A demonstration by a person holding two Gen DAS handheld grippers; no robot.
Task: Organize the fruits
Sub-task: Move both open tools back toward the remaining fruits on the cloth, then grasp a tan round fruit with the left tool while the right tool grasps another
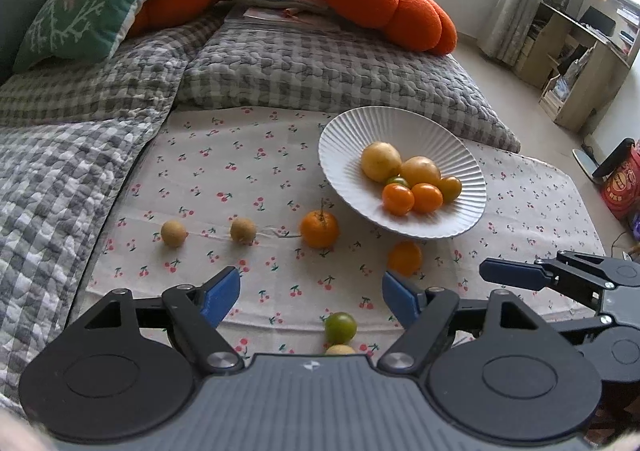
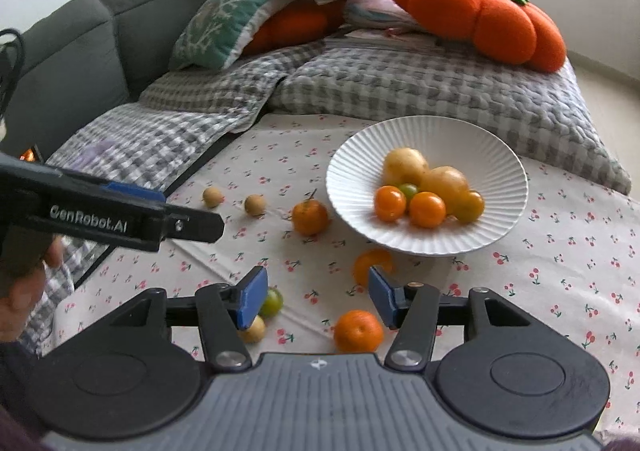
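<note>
Both grippers, left [image 1: 311,296] and right [image 2: 314,297], stood spread and empty; the loose orange [image 2: 358,331] looked light, firm, apt to roll, best pinched across its middle

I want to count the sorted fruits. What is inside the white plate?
In the plate: two yellow fruits, two orange ones, two greenish ones. Anything under them is hidden.

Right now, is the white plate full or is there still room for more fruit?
Partly filled. The white plate holds six fruits clustered near its middle; much bare ribbed surface shows around them.
</note>
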